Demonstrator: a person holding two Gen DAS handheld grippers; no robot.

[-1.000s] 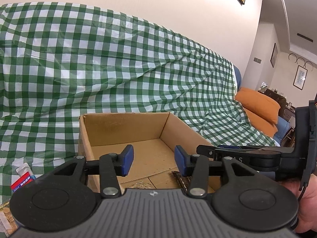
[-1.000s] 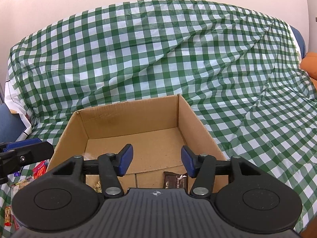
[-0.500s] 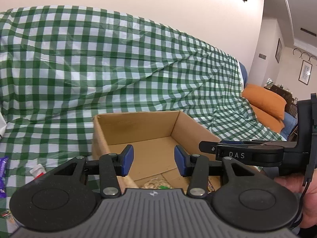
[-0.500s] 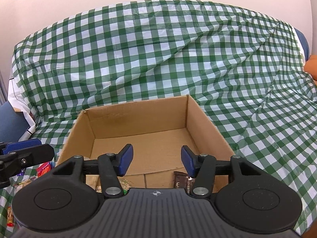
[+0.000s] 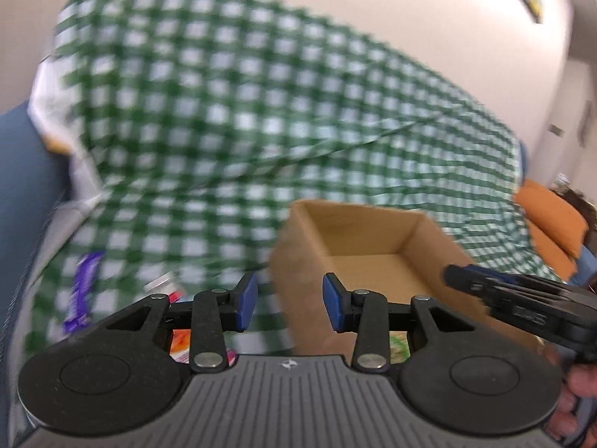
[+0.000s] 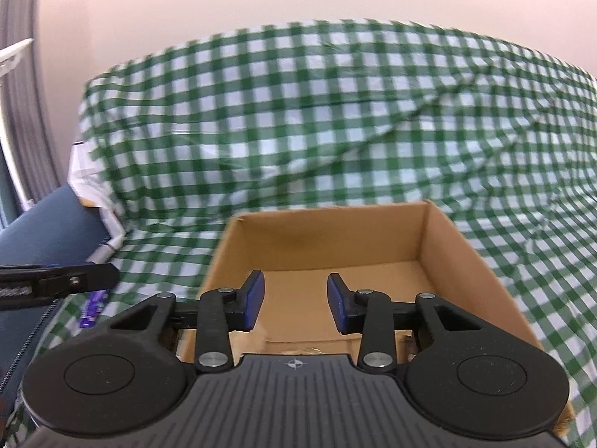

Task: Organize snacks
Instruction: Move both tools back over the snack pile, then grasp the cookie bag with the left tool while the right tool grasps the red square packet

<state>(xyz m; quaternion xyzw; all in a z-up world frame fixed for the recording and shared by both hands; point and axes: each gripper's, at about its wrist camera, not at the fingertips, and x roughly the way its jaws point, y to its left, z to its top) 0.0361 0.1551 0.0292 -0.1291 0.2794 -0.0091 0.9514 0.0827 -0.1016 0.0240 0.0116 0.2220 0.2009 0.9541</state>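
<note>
Swung leftward off the cardboard box [image 5: 373, 246] toward loose snacks like the purple wrapper [image 5: 80, 291] on the checked cloth [image 5: 224, 112], left gripper [image 5: 286, 308] and right gripper [image 6: 294, 308] both empty, closing, probably reaching for another.

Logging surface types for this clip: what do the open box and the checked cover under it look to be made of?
The box looks like plain brown corrugated cardboard, matte and unprinted, with folded corners and raw-cut rims. The green-and-white checked cover seems a thin plastic or coated sheet rather than woven cloth: it holds sharp creases and shows faint sheen along the folds, though motion blur leaves that open.
</note>
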